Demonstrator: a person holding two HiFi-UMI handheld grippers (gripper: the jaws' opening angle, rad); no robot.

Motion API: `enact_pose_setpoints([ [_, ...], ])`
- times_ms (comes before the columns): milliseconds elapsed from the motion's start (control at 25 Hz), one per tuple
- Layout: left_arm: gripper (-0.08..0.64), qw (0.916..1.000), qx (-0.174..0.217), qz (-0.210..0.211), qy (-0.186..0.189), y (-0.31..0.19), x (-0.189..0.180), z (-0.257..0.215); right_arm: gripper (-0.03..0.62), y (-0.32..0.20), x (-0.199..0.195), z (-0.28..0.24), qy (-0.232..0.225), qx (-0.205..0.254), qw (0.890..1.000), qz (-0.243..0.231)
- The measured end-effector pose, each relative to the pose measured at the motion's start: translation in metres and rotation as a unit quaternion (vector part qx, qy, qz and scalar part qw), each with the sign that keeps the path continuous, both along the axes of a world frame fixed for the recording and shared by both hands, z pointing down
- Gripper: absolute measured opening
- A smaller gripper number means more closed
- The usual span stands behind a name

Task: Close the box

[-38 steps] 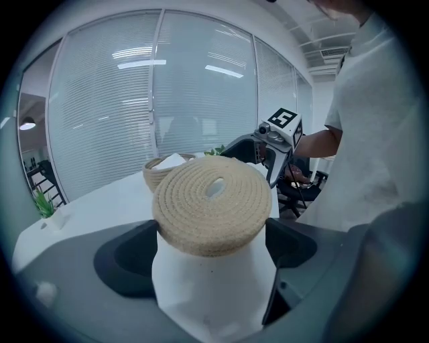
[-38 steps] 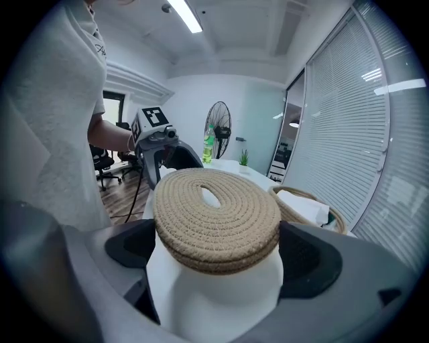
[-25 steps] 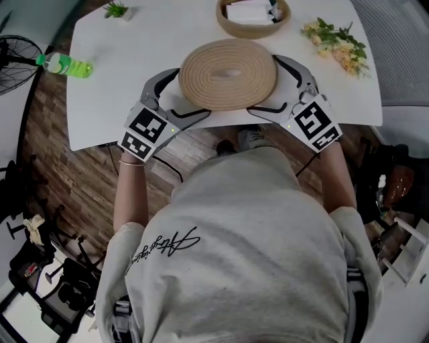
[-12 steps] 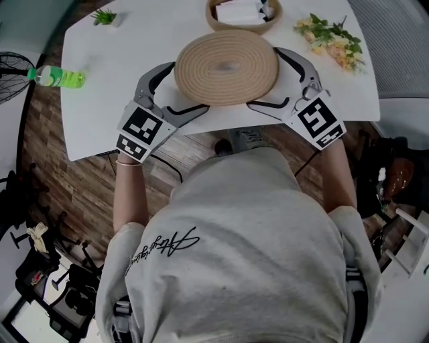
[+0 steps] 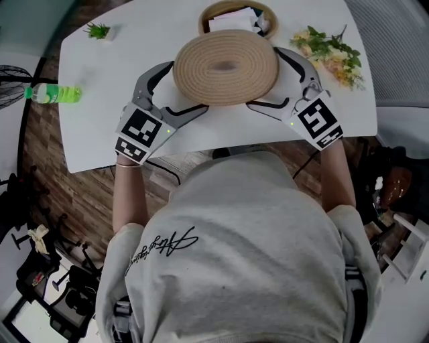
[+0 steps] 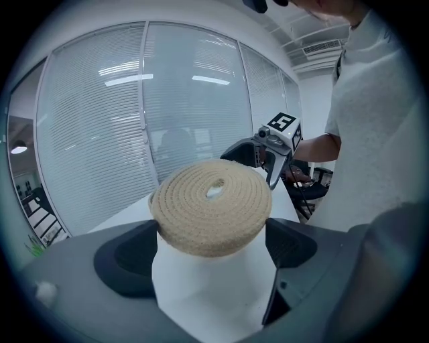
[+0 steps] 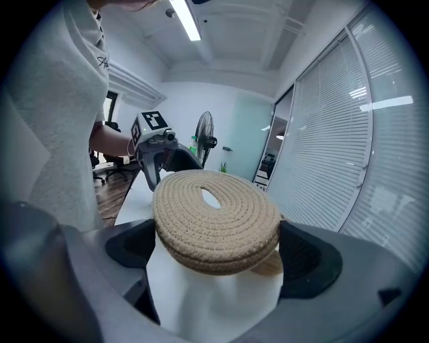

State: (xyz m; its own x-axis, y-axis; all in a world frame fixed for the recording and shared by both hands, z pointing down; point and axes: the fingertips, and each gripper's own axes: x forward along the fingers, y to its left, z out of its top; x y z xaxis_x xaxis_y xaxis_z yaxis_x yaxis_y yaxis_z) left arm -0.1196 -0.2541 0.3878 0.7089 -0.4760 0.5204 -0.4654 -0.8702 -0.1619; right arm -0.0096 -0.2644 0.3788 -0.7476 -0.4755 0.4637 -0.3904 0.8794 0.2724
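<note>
White table [image 5: 100, 100], woven lid [image 5: 226, 65] clenched in left claw [image 5: 177, 92] and right claw [image 5: 273, 80], near box [image 5: 205, 16]

White table [image 5: 94, 100], wood-plank floor [image 5: 40, 194], blinded glass wall [image 6: 100, 134], ceiling striplight [image 7: 186, 19].

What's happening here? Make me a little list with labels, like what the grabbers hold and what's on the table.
held thing: woven lid, round, coiled rope, a slot in its middle
left gripper: shut on the lid's left edge
right gripper: shut on the lid's right edge
box: woven basket, open, white things inside
lid position: in the head view it overlaps the basket's near rim; not on it yet
table: white
also there: flowers at the right, small green plant at the far left corner
beside the table: green bottle
</note>
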Motion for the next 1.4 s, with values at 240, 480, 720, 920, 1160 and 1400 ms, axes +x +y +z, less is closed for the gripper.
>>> enact_pose_setpoints([
  [240,0.499,1.0,-0.002,-0.002,0.001,-0.026,0.009,-0.003,0.575,-0.027,0.009,-0.004,-0.005,0.002,1.0,-0.004],
  [480,0.499,1.0,-0.002,-0.007,0.001,-0.044,0.018,-0.004,0.577,-0.046,0.018,-0.006,-0.002,0.004,1.0,-0.009],
  [720,0.499,1.0,-0.001,-0.008,0.001,-0.062,0.025,-0.006,0.577,-0.064,0.024,-0.007,-0.003,0.003,1.0,-0.009],
  [920,0.499,1.0,-0.002,-0.01,-0.001,-0.077,0.028,-0.005,0.577,-0.079,0.028,-0.006,-0.002,0.001,1.0,-0.01],
  [1160,0.499,0.9999,-0.008,-0.011,-0.003,-0.092,0.031,-0.003,0.577,-0.094,0.03,-0.005,0.0,-0.001,1.0,-0.012],
  [1400,0.499,0.9998,-0.01,-0.014,-0.006,-0.106,0.035,0.001,0.577,-0.109,0.034,-0.001,0.006,-0.002,1.0,-0.013],
])
